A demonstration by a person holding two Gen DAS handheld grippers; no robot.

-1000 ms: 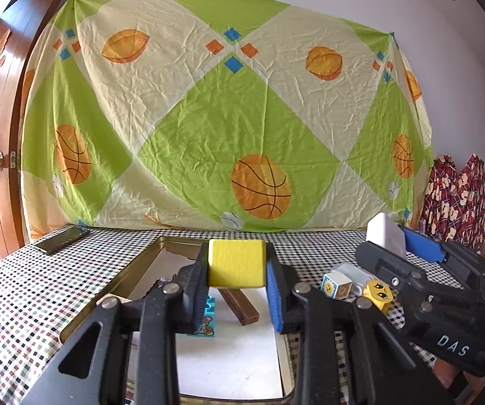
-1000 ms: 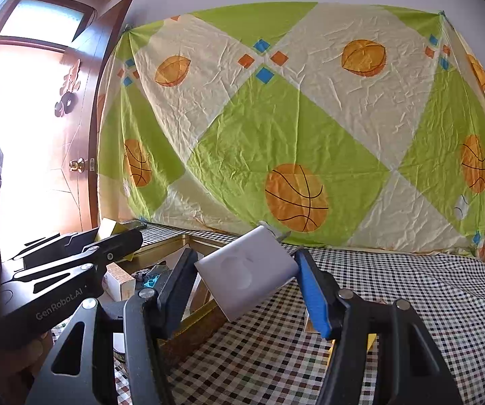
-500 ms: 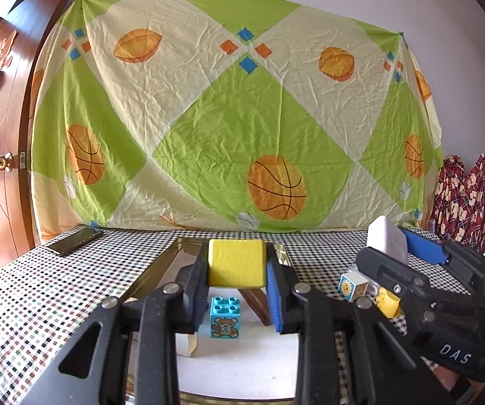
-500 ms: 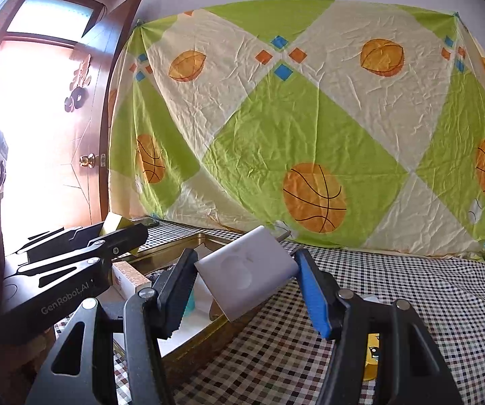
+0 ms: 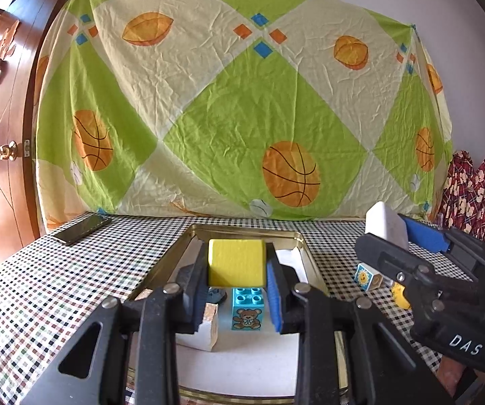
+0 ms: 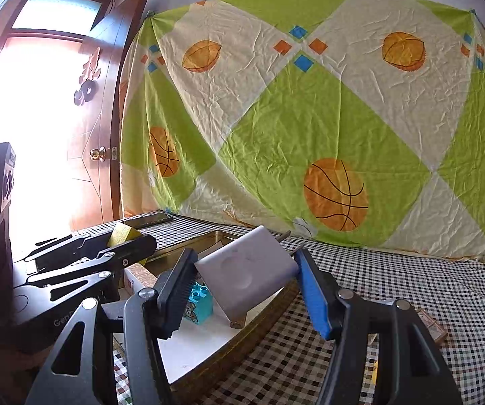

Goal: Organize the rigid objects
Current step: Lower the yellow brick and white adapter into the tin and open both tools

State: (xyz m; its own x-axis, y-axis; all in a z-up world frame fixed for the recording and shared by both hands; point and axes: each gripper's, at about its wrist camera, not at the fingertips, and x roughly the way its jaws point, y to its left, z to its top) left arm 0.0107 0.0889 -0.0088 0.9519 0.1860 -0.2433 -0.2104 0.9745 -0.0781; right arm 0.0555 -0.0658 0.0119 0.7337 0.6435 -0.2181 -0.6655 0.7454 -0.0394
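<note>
Two grippers carry blocks above a gold tray (image 5: 310, 256).
The left gripper (image 5: 236, 287) clamps a yellow block (image 5: 236, 261); the right gripper (image 6: 247, 287) clamps a tilted white block (image 6: 246, 278).

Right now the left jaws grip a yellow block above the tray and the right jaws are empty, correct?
Not quite. The right gripper is not empty: its jaws hold a white box, as the right wrist view shows. The left gripper does grip the yellow block above the tray.

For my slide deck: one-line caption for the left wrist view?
Left hand-held gripper carries a yellow block above a tray holding a teddy-bear brick.
</note>
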